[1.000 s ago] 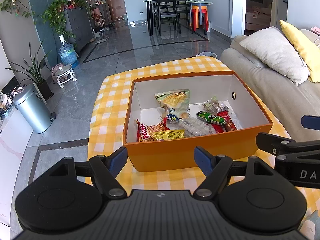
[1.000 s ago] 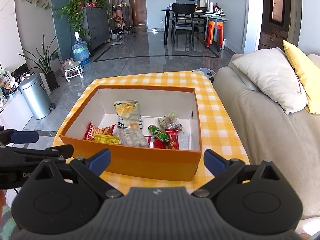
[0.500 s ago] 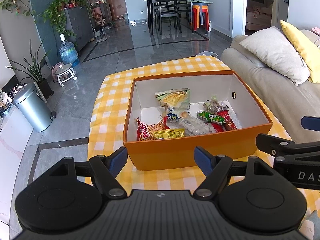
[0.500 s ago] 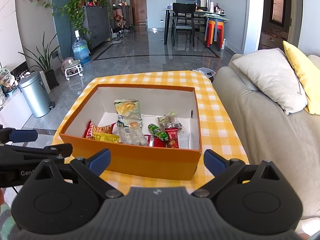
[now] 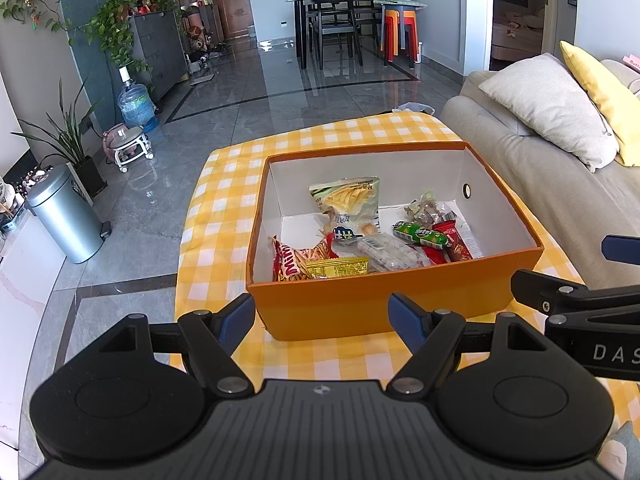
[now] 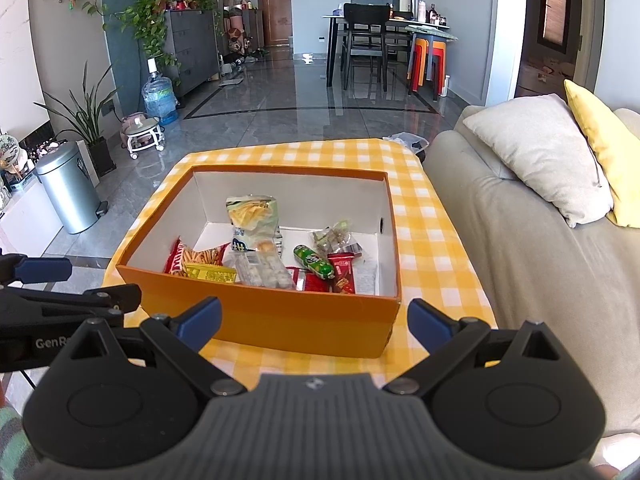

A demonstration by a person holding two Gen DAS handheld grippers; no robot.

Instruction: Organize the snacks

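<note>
orange box (image 5: pixel 384 304) sits dead ahead of your left hand-held gripper (image 5: pixel 322 316); both hand-held grippers spread, empty, snacks (image 5: pixel 372 240) inside.

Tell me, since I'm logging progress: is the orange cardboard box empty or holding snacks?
Holding snacks: the orange cardboard box is lidless, with several snack packets on its white floor.
</note>
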